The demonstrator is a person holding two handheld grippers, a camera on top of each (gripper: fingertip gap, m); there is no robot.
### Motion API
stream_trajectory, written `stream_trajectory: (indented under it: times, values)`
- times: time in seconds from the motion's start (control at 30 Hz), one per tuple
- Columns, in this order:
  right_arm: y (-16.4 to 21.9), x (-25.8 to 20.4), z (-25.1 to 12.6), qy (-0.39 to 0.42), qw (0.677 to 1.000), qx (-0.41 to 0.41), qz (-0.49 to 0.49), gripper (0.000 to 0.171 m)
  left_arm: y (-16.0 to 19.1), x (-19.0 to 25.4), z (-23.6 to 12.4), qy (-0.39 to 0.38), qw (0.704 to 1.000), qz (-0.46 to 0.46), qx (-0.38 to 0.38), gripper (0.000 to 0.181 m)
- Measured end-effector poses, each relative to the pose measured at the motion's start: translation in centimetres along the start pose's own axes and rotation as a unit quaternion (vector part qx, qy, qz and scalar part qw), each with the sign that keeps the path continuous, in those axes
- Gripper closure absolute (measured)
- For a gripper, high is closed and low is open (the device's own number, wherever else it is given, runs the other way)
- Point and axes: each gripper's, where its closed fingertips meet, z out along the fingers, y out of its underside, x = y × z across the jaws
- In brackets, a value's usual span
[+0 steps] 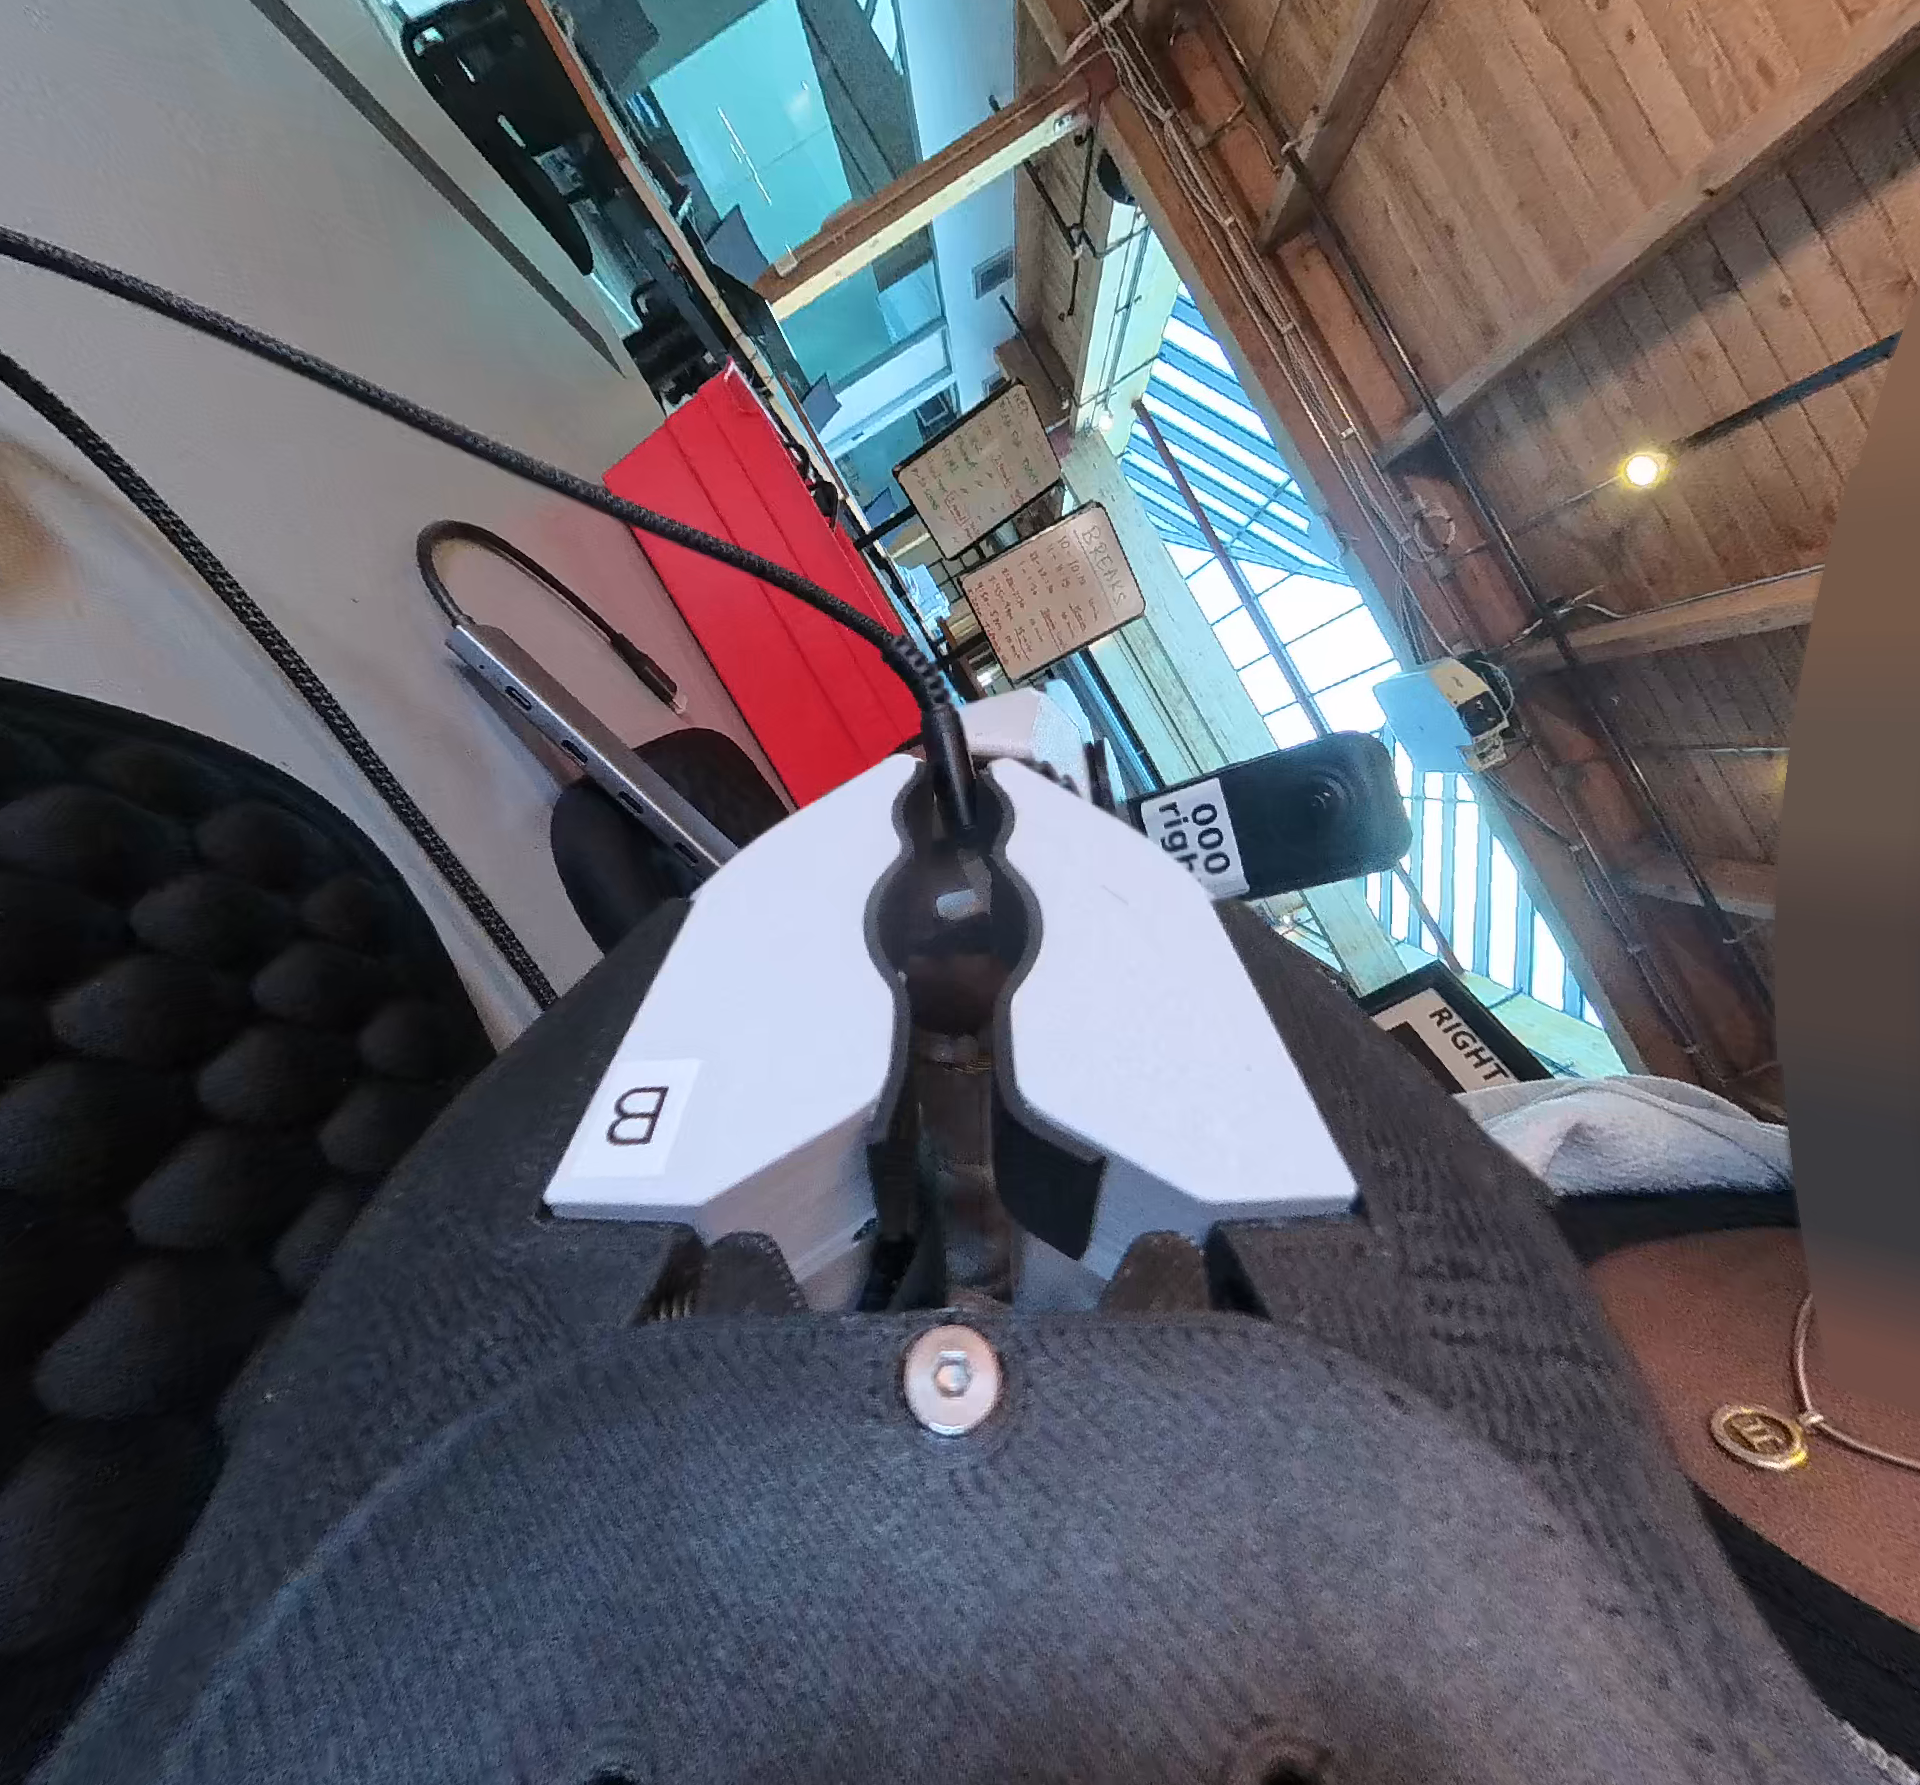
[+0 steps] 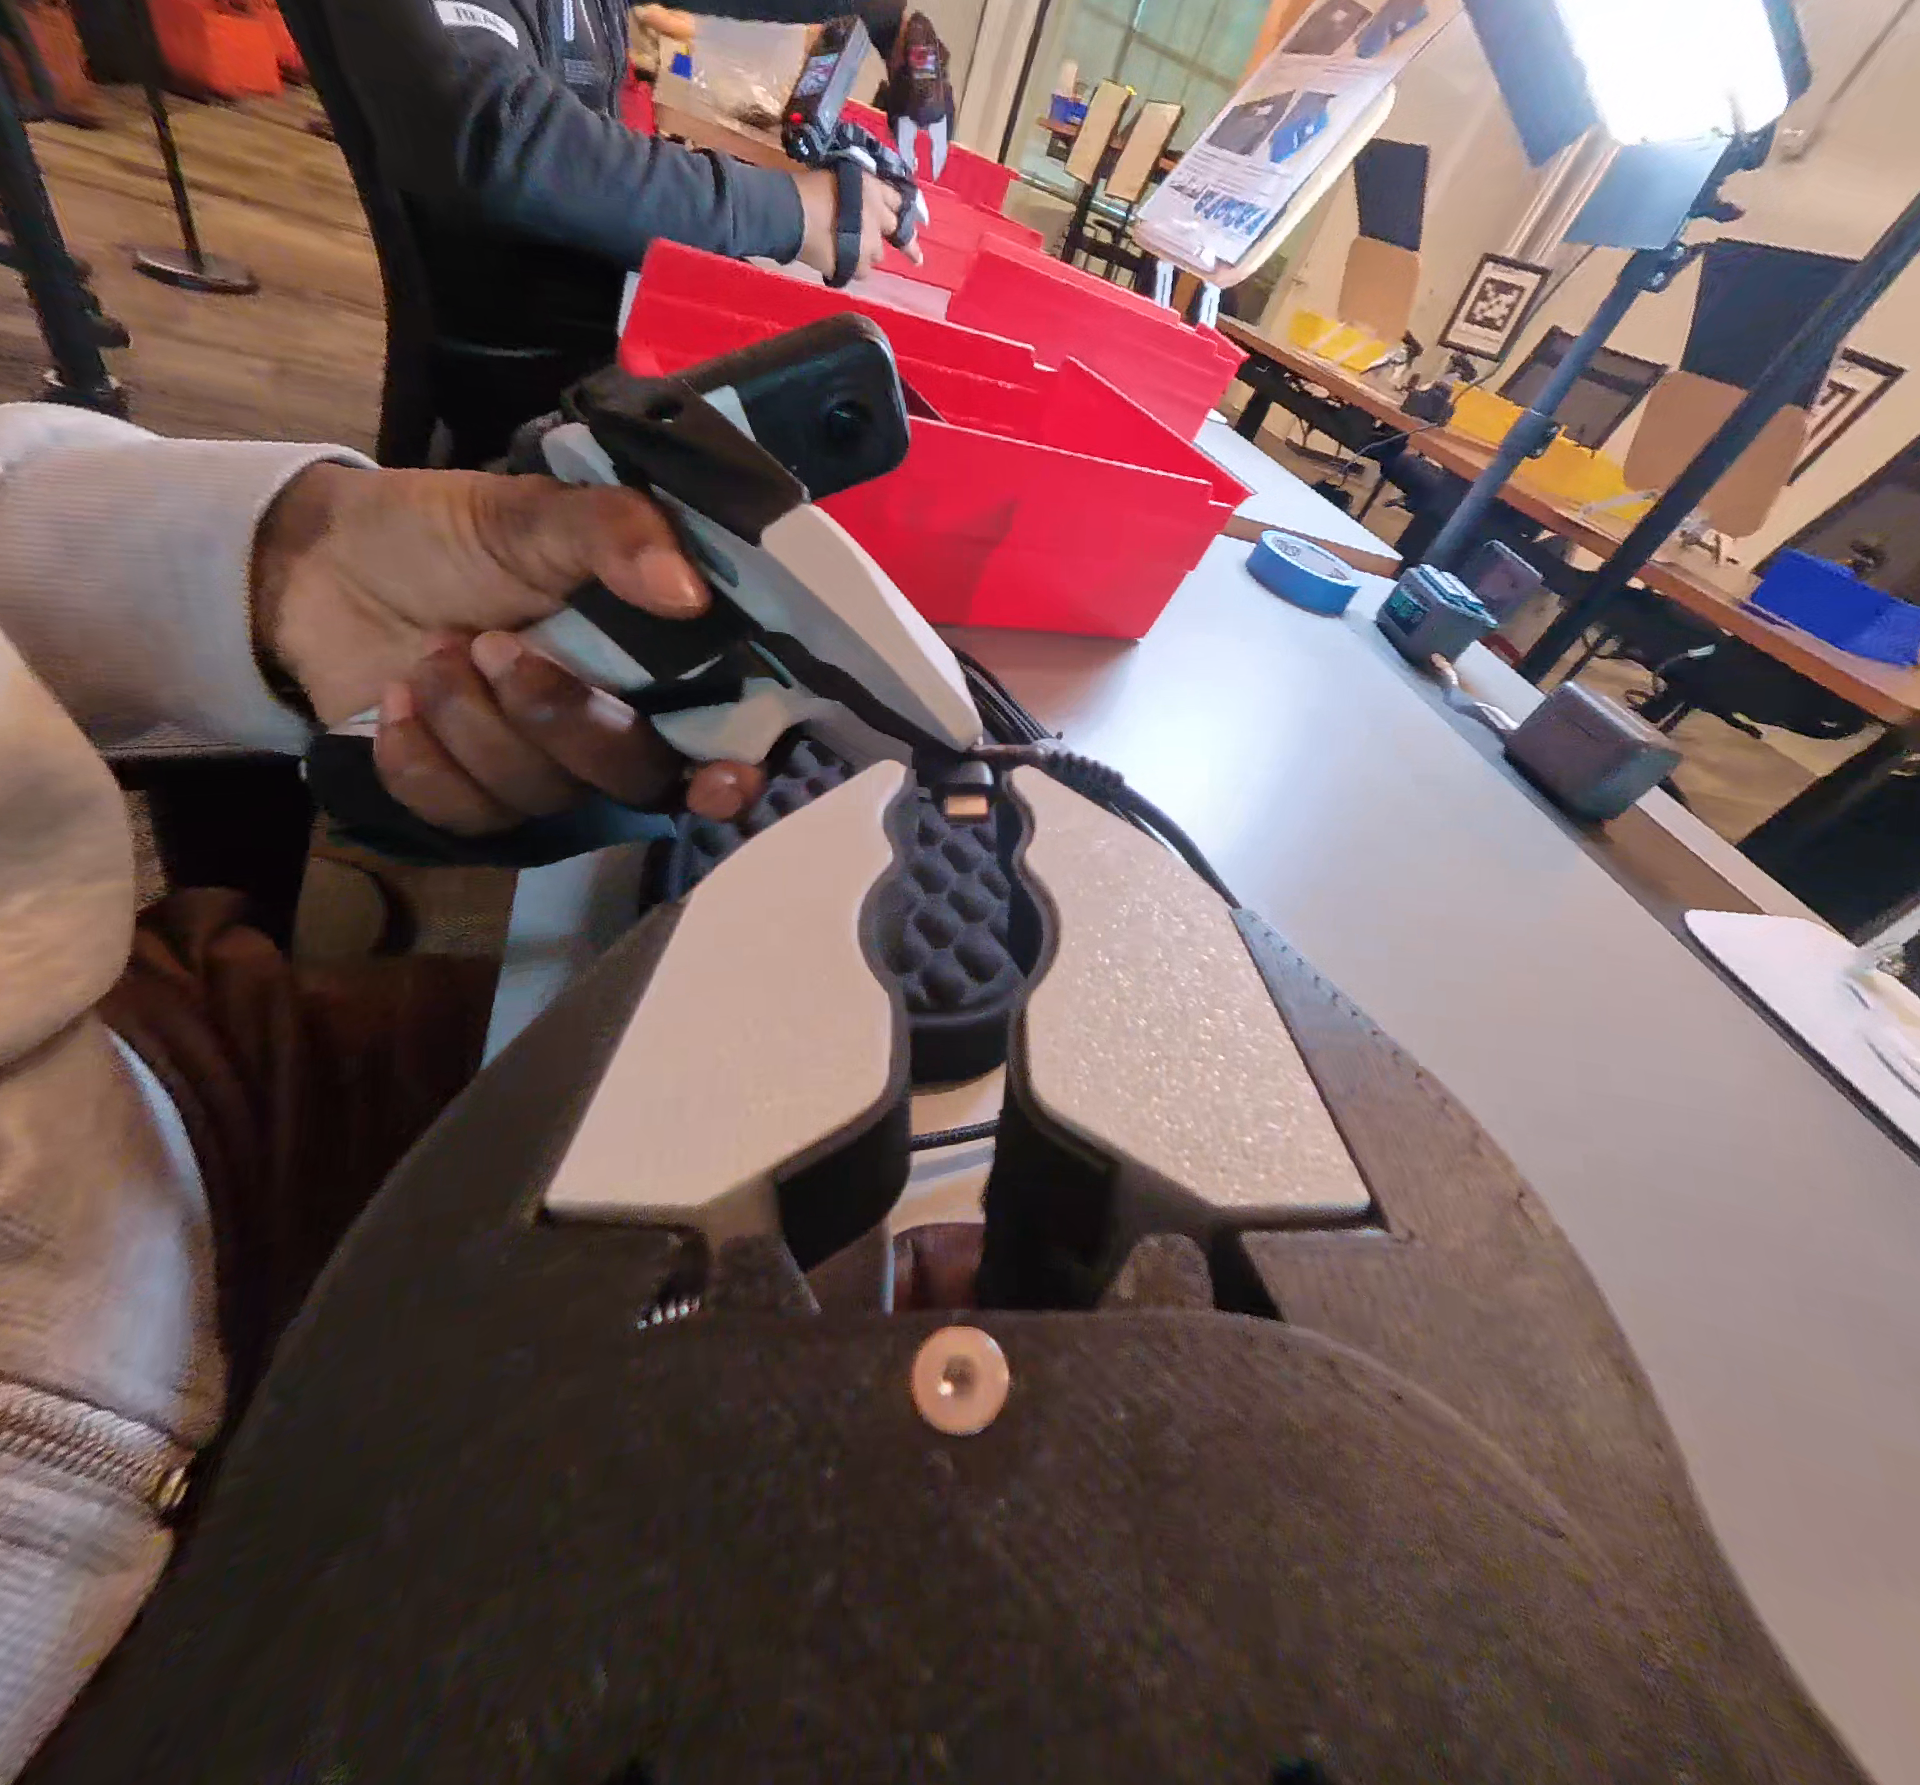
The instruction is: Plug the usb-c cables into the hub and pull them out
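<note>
Foam, black and dimpled, fills the left edge of the left wrist view as a padded mat (image 1: 156, 1060) cut off by the frame. Right of it, on the pale counter (image 1: 208, 208), the grey hub (image 1: 582, 748) lies with its port row facing the camera; its near end is hidden behind the left gripper (image 1: 951, 800), and its short tail curls back beside it. A braided black usb-c cable (image 1: 468, 436) runs in from the far left and ends between the jaws, which are clamped on its plug, the metal tip pointing back toward the camera. A second braided strand (image 1: 260, 634) crosses the counter lower down; its ends are out of sight. Farther right, the camera block of the right gripper (image 1: 1299, 816) shows, its fingers hidden.

In the right wrist view a hand (image 2: 457, 634) holds the left gripper at left, its tip pinching the cable just beyond the right gripper (image 2: 956, 779), whose jaws stand apart around nothing, the mat visible through the gap. Red bins (image 2: 987, 468) sit behind.
</note>
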Motion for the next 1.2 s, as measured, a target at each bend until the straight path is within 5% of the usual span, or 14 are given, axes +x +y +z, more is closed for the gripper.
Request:
stream_trajectory:
  times: [0.03, 0.6, 0.67, 0.77, 0.9, 1.03, 1.2]
  values:
    - [0.0, 0.0, 0.0, 0.001, 1.0, 0.001, -0.002, 0.16, 0.0, 0.0, 0.0, 0.0, 1.0, 0.0, 0.001, 0.172]
    - [-0.5, -2.4, -1.8, -0.195, 0.972, 0.0, -0.128, 0.161, 2.9, 1.5, -0.3, 0.048, 0.99, 0.007, -0.131, 0.172]
    - [-0.6, -1.8, -1.9, -0.187, 0.979, -0.017, -0.081, 0.16, 2.4, 1.5, 0.0, 0.044, 0.992, 0.038, -0.109, 0.172]
    - [-0.5, 2.7, -3.2, -0.111, 0.985, -0.068, 0.112, 0.143, 1.0, 0.7, 0.0, 0.035, 0.994, 0.077, -0.067, 0.173]
    - [3.8, 4.6, -6.6, -0.099, 0.869, -0.164, 0.456, 0.132, 0.1, -0.3, -0.1, 0.051, 0.996, 0.06, -0.028, 0.172]
    - [8.5, 2.4, -8.1, -0.086, 0.773, -0.246, 0.579, 0.125, 0.3, -0.5, -0.1, 0.056, 0.996, 0.068, -0.029, 0.172]
    - [9.2, 1.5, -7.2, -0.097, 0.666, -0.217, 0.707, 0.137, 0.5, -0.6, -0.3, 0.059, 0.995, 0.073, -0.033, 0.172]
